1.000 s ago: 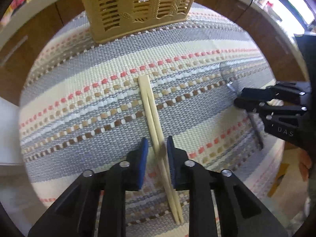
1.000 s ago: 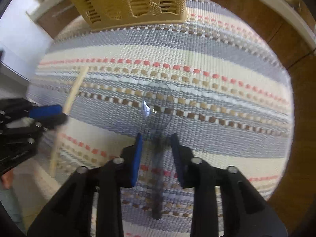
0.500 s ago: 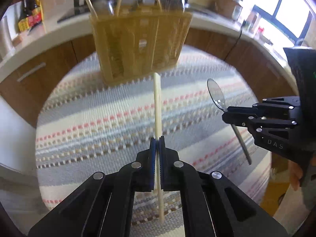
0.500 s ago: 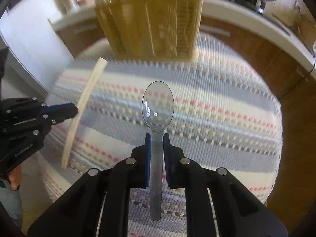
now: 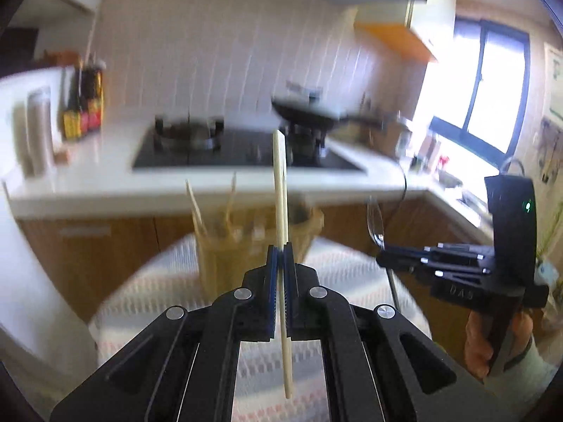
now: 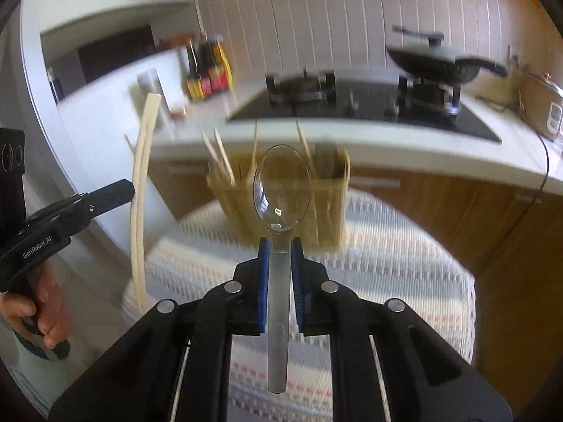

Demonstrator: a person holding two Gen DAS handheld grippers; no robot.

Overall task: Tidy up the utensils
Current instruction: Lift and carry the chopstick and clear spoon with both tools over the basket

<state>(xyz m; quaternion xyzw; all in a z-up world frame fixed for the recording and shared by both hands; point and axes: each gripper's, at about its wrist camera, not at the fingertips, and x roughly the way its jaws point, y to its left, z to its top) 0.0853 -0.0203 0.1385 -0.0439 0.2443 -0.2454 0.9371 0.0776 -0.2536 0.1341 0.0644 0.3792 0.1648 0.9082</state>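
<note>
Between the blue pads of the left hand-held gripper [image 5: 280, 263] stands a pair of pale wooden chopsticks [image 5: 280, 190], clenched upright, their upper ends rising well above the fingertips and their lower ends hanging below the jaws. To its right, the right hand-held gripper [image 6: 280, 256] grasps the handle of a clear plastic spoon [image 6: 281, 190], bowl up and facing the camera; its jaws have just been closing on that handle. Ahead of both, beyond the raised utensils, a blurred yellow slotted basket [image 6: 327, 207] with sticks poking from it sits on the striped woven mat [image 6: 404, 260] covering the surface. Behind the basket runs a white counter with a black stove [image 6: 352, 105] and a dark pan [image 6: 443, 61].
</note>
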